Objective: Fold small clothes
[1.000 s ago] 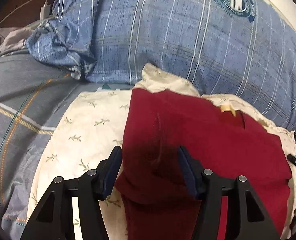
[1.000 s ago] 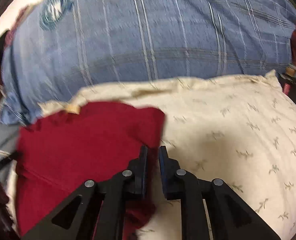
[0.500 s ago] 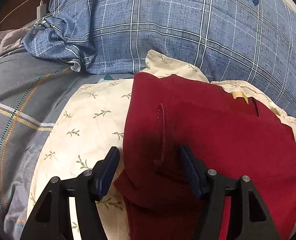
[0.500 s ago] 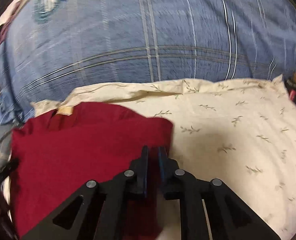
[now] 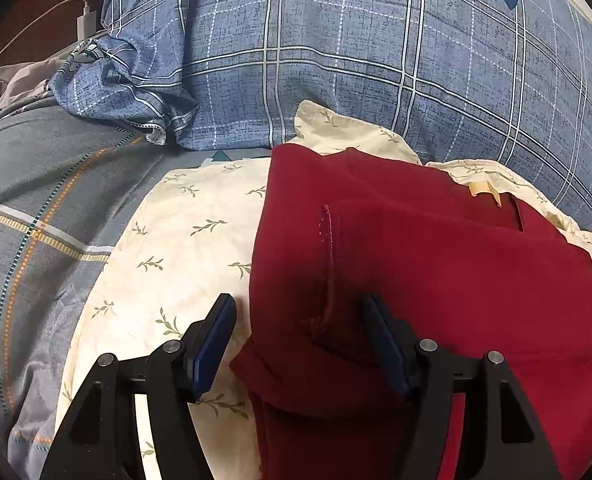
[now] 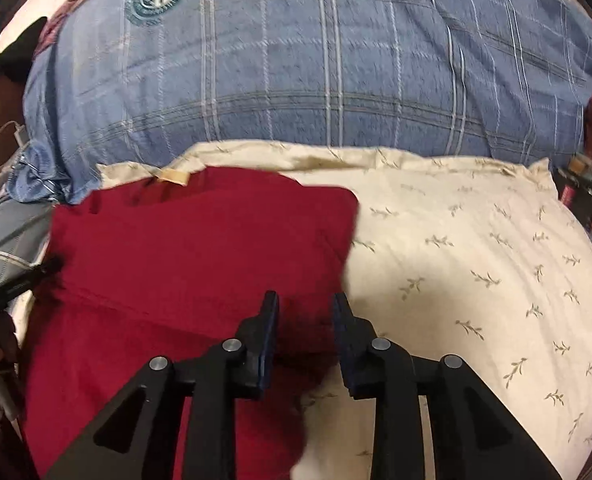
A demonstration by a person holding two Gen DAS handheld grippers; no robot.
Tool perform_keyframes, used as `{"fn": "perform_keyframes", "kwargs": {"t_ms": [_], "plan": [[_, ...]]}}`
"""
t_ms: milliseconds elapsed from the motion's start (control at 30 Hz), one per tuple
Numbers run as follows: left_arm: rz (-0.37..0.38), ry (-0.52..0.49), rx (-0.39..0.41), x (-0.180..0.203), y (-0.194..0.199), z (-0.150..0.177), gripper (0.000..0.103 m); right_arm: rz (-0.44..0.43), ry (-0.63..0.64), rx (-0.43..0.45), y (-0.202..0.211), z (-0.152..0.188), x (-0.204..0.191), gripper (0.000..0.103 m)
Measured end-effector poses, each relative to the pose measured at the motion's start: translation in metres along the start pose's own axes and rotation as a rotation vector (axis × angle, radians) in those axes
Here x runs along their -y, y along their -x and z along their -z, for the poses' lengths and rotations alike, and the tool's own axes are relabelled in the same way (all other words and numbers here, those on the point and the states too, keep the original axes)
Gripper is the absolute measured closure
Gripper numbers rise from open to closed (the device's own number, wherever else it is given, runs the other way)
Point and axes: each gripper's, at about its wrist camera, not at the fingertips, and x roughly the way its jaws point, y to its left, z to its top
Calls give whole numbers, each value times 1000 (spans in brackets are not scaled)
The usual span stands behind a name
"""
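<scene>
Red garment [image 5: 435,280] lying folded on the floral pillow [image 5: 176,248], its side edges between the spread, just-opening jaws of left gripper [image 5: 299,344] and right gripper [image 6: 303,336], apparently released; a withdrawing pad could snag and undo the fold.

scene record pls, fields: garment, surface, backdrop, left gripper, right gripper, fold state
garment: red garment, tan neck label showing
surface: cream leaf-print pillow under it
backdrop: blue plaid pillow behind; grey plaid bedding at the left-wrist view's left
left gripper: jaws wide and just opening further, straddling the garment's folded side edge, pads not pressing
right gripper: jaws just opened, a gap showing, red cloth below them
fold state: sides folded in, hemmed edge lying on top
</scene>
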Motion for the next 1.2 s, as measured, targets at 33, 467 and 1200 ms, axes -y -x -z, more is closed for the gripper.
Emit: {"fn": "perform_keyframes", "kwargs": {"t_ms": [33, 467, 1200], "plan": [[0, 0, 1, 0, 0, 0, 37, -10, -4, 6, 2, -1, -2, 74], [-4, 38, -5, -6, -7, -5, 29, 46, -52, -14, -77, -34, 11, 68], [-33, -13, 35, -11, 56, 43, 31, -45, -67, -52, 34, 42, -6, 50]]}}
